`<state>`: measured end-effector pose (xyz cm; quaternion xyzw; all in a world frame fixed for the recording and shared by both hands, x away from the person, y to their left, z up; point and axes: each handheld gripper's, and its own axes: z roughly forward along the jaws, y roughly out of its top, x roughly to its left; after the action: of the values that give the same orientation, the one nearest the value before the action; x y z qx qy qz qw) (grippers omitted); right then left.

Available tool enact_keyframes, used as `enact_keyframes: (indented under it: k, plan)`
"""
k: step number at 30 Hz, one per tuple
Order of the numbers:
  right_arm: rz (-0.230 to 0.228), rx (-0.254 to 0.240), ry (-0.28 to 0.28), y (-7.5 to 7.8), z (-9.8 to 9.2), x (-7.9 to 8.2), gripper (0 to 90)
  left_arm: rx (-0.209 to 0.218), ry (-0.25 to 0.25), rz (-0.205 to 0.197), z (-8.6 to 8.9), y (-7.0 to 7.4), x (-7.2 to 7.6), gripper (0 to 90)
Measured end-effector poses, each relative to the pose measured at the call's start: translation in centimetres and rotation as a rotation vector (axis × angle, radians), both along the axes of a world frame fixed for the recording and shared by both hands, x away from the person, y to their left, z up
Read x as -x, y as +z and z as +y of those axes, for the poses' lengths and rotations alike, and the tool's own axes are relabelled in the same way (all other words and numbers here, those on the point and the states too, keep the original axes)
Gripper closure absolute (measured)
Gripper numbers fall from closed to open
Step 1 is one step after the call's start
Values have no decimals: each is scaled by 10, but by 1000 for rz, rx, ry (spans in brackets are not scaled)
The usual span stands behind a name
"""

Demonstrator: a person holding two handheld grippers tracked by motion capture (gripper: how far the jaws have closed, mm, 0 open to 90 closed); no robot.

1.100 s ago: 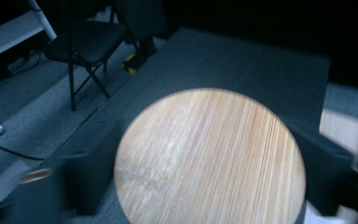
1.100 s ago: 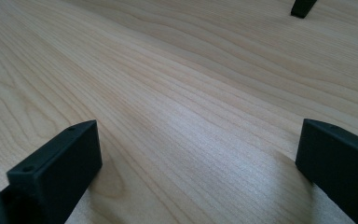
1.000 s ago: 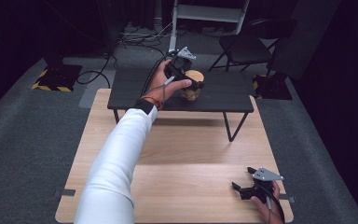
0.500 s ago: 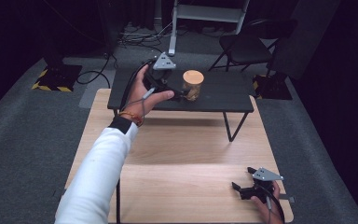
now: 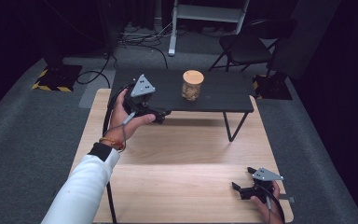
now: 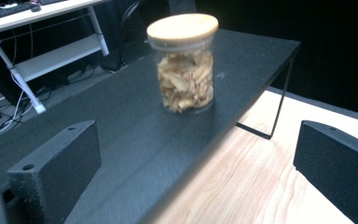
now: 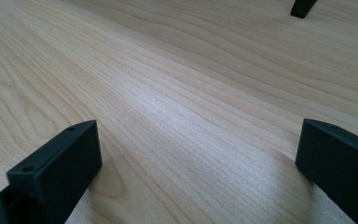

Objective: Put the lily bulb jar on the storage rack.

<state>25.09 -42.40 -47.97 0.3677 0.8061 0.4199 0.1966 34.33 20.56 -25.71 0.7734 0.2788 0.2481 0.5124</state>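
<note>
A person's left hand (image 5: 126,114) holds the left gripper (image 5: 161,115) at the near edge of a low black shelf (image 5: 223,95) that stands on a light wooden table (image 5: 186,154), its jaws spread wide and holding nothing. Straight ahead of those jaws, well apart from them, a clear glass jar (image 6: 185,70) with a round wooden lid (image 6: 182,28) stands upright on the shelf, filled with pale, flaky pieces. At the table's near right corner, the right hand (image 5: 266,208) rests the right gripper (image 5: 242,179) low over the bare wood; its jaws also stand wide apart and empty, with only wood grain between them. A dark chair (image 5: 247,44) stands on the grey floor beyond the shelf.
</note>
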Motion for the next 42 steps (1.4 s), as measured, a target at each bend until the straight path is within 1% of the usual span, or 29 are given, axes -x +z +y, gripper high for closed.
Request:
enact_keyframes:
  k: [1,3,4,5,8,12,14,15,16,17,19,20,24,25,26,27,28,29,30,32,33,34,35,36,37,38,40,41,42]
  plan:
    - [-1,1,1,0,0,0,0,4,0,-1,2,-4,3,6]
    - [-1,1,0,0,0,0,0,-16,6,-3,4,-11,9,6]
    - [-2,1,1,0,0,0,0,-11,7,8,9,-19,13,6]
    - [-1,1,1,0,0,0,0,-11,7,8,9,-19,13,5]
    - [-1,1,1,0,0,0,0,-17,18,18,11,-32,19,5]
    - [-1,1,1,0,0,0,0,-52,9,37,10,-50,25,5]
    - [-1,1,1,0,0,0,0,-51,8,56,11,-66,31,6]
    - [-1,1,1,0,0,0,0,-51,8,56,11,-66,31,6]
    - [-1,1,1,0,0,0,0,-47,14,56,11,-81,38,5]
    - [-1,1,1,0,0,0,0,-47,14,56,11,-81,38,5]
    - [-1,1,1,0,0,0,0,-42,15,77,13,-101,44,7]
    - [-1,1,1,0,0,0,0,-42,15,77,13,-101,44,7]
    - [-1,1,1,0,0,0,0,-41,25,88,16,-120,55,6]
    - [-1,1,1,0,0,0,0,-52,29,90,18,-129,60,5]
    - [-1,1,1,0,0,0,0,-52,29,90,18,-129,60,5]
    - [-1,1,1,0,0,0,0,-41,33,108,20,-138,64,5]
    - [-1,1,1,0,0,0,0,-41,33,108,20,-138,64,5]
    - [-1,1,1,0,0,0,0,-38,34,113,20,-143,66,5]
    - [-1,1,1,0,0,0,0,-25,23,127,23,-153,69,5]
    - [-2,1,1,0,0,0,0,-56,36,138,20,-162,75,6]
    - [-2,1,1,0,0,0,0,-56,36,138,20,-162,75,6]
    - [-1,1,1,0,0,0,0,-58,43,150,20,-172,79,6]
    - [-1,1,1,0,0,0,0,-58,43,150,20,-172,79,6]
    - [-1,1,1,0,0,0,0,-49,44,167,22,-180,81,6]
    - [-1,1,1,0,0,0,0,-49,44,167,22,-180,81,6]
    - [-1,1,1,0,0,0,0,-44,22,180,26,-187,82,6]
    - [-1,1,1,0,0,0,0,-39,7,187,28,-191,82,11]
    - [-2,1,1,0,0,0,0,-41,14,191,28,-195,84,10]
    - [-2,1,1,0,0,0,0,-67,25,203,26,-200,87,10]
